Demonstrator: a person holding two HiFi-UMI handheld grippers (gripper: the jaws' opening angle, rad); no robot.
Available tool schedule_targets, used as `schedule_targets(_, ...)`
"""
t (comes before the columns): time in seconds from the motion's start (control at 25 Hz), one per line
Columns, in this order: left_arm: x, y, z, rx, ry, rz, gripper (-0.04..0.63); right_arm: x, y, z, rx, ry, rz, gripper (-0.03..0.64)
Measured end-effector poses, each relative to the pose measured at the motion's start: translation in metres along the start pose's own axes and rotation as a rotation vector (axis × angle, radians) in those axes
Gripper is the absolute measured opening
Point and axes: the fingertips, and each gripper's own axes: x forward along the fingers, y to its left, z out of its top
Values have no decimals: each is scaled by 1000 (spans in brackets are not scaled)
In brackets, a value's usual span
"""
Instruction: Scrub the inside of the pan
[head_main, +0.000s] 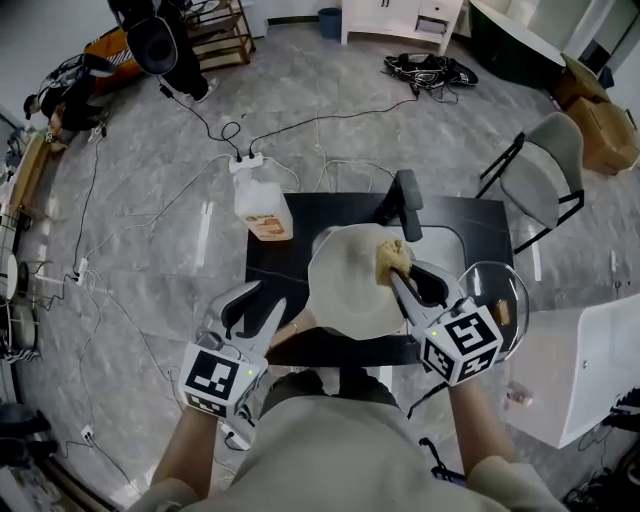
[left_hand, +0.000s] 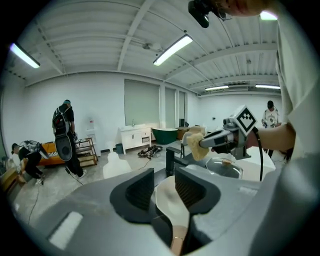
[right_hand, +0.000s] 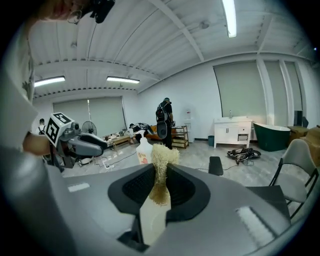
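Jaws on my left gripper (head_main: 262, 305) stand apart with nothing pressed between them; in the left gripper view (left_hand: 164, 187) the gap frames the cream pan (left_hand: 167, 200), and its wooden handle (left_hand: 177, 242) runs low under the gap, toward the camera; from the head view that handle (head_main: 290, 330) points at the near-left corner of the black desk (head_main: 470, 215), just beside the left jaw tips, and I cannot tell whether they touch it.

On my right gripper (head_main: 400, 280) the jaws are clamped on a yellowish sponge (head_main: 392, 260); the right gripper view (right_hand: 161, 185) shows the sponge (right_hand: 161, 170) squeezed between the pads, its frayed top sticking out past them; it sits over the far-right part of the pan (head_main: 350, 285), inside the rim; whether it presses on the surface I cannot say.

The pan lies flat at the middle of the desk; a white bottle (head_main: 263, 210) stands at the far-left corner, apart from it; a glass lid (head_main: 500, 290) rests at the right edge, near my right gripper.
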Motion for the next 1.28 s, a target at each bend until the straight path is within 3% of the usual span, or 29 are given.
schedule_targets(0.08,6,-5,-13,-8,30,-11,157,10,2,-9,-1,23,38,75)
schedule_targets(0.2,16,-12,-43,43,123,-37,214,27,6,-25,-16,73,88,75)
schedule_targets(0.36,30,-32,-83,71,217,-153,305,49,13,-55,-27,163,148,75)
schedule_targets(0.64,45,-42,-167,84,447,-199,318,81,31,-117,-45,317,242,75)
schedule_targets(0.8,50,-49,-211,200,600,-223,319,90,39,-156,-97,428,281,77)
schedule_targets(1.0,60,-61,-248,165,681,-270,319,97,50,-202,-154,548,341,77)
schedule_targets(1.28,66,-63,-282,161,772,-288,319,98,58,-242,-75,656,435,75)
